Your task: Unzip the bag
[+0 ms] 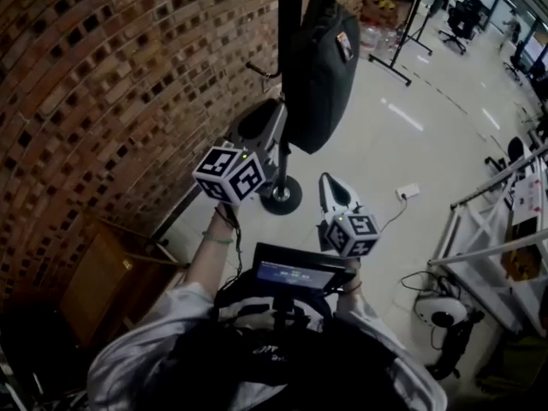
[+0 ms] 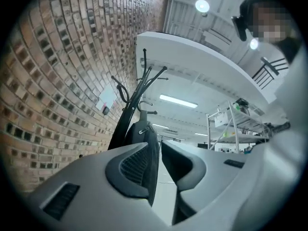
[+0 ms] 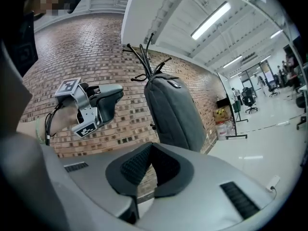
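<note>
1. Left gripper: the jaws stand apart with a narrow gap. Nothing sits between the pads, and we see only floor through the gap. The gripper points slightly upward.

2. Bag: it is dark and hangs upright from the rack. It lies ahead of the left jaws and a little to their left, its lower part hidden behind the left-hand jaw tip. We see no contact between jaws and bag.

3. Right gripper: the jaws are closed, the pads meet at their tips, and nothing is held. The bag hangs ahead of and above these jaws, slightly to their right and well apart from them.

4. In the right gripper view, the left gripper appears up and to the left of the closed jaws, in front of the brick wall. It is aimed towards the bag and is near it but not touching.

5. In the head view, both grippers stop short of the bag. The left jaws lie just beside the rack pole, near the bag's lower end. The right jaws lie lower and farther from it. The rack's round base shows between the two grippers.

6. We cannot make out the zip pull in any view.
</note>
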`<action>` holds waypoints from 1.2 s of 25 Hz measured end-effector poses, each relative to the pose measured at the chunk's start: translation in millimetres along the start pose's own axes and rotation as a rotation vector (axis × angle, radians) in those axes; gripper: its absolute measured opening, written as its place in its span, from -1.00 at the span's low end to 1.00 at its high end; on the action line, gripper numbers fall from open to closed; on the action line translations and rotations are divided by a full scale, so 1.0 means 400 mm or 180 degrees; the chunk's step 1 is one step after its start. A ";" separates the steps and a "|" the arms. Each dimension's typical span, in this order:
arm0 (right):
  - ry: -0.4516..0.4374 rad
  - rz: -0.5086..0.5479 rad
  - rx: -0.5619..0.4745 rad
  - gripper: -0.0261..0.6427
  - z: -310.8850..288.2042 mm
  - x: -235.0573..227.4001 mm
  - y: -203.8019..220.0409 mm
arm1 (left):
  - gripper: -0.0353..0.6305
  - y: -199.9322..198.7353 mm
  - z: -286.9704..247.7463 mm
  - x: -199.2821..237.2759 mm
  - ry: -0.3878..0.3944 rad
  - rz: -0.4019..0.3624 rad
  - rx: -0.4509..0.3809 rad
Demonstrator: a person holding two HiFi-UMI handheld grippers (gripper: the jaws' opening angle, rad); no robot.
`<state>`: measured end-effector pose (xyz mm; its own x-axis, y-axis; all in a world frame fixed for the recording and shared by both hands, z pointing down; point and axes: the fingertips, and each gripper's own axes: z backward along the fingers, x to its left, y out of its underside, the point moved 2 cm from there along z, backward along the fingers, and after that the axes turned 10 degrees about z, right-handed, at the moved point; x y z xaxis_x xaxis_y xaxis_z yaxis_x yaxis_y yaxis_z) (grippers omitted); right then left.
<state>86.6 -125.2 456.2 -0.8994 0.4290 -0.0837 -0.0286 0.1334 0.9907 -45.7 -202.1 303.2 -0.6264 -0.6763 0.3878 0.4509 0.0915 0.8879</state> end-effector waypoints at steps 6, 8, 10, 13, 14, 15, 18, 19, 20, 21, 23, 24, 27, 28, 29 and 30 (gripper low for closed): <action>0.0219 0.0026 -0.0056 -0.95 -0.061 -0.036 -0.037 | -0.66 -0.036 -0.122 0.017 0.0320 -0.0164 0.0140; 0.0306 0.0037 -0.0023 -0.95 -0.076 -0.055 -0.037 | -0.66 -0.050 -0.153 0.031 0.0395 -0.0131 0.0128; 0.0361 0.0039 0.0008 -0.95 -0.085 -0.069 -0.038 | -0.66 -0.064 -0.175 0.040 0.0462 -0.0080 0.0100; 0.0389 0.0049 0.0020 -0.95 -0.094 -0.080 -0.051 | -0.66 -0.082 -0.200 0.040 0.0543 0.0010 0.0065; 0.0390 0.0053 0.0016 -0.95 -0.097 -0.084 -0.056 | -0.66 -0.086 -0.210 0.039 0.0560 -0.0012 0.0060; 0.0391 0.0054 0.0012 -0.95 -0.101 -0.089 -0.059 | -0.66 -0.090 -0.219 0.038 0.0563 -0.0069 0.0061; 0.0390 0.0054 0.0020 -0.95 -0.109 -0.102 -0.059 | -0.66 -0.103 -0.243 0.040 0.0549 -0.0275 0.0077; 0.0388 0.0057 0.0024 -0.95 -0.111 -0.106 -0.056 | -0.66 -0.109 -0.248 0.041 0.0561 -0.0308 0.0071; 0.0387 0.0063 0.0030 -0.95 -0.113 -0.113 -0.051 | -0.66 -0.115 -0.252 0.040 0.0585 -0.0330 0.0063; 0.0379 0.0069 0.0040 -0.95 -0.115 -0.119 -0.047 | -0.64 -0.120 -0.255 0.037 0.0615 -0.0349 0.0063; 0.0338 0.0076 0.0066 -0.95 -0.121 -0.128 -0.046 | -0.54 -0.127 -0.260 0.029 0.0674 -0.0384 0.0094; 0.0305 0.0084 0.0074 -0.95 -0.125 -0.130 -0.050 | -0.53 -0.129 -0.263 0.025 0.0700 -0.0403 0.0121; 0.0199 0.0100 0.0090 -0.95 -0.134 -0.135 -0.057 | -0.44 -0.117 -0.276 0.013 0.0743 -0.0534 0.0305; 0.0170 0.0101 0.0097 -0.95 -0.135 -0.139 -0.052 | -0.44 -0.108 -0.281 0.009 0.0747 -0.0601 0.0381; 0.0137 0.0104 0.0105 -0.95 -0.134 -0.142 -0.046 | -0.44 -0.101 -0.285 0.006 0.0751 -0.0656 0.0440; 0.0104 0.0106 0.0116 -0.95 -0.134 -0.145 -0.040 | -0.44 -0.095 -0.288 0.002 0.0756 -0.0682 0.0476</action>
<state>115.9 -200.0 450.8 -0.9133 0.4046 -0.0466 0.0170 0.1521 0.9882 9.9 -290.4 241.0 -0.5232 -0.8413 0.1360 0.2162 0.0233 0.9761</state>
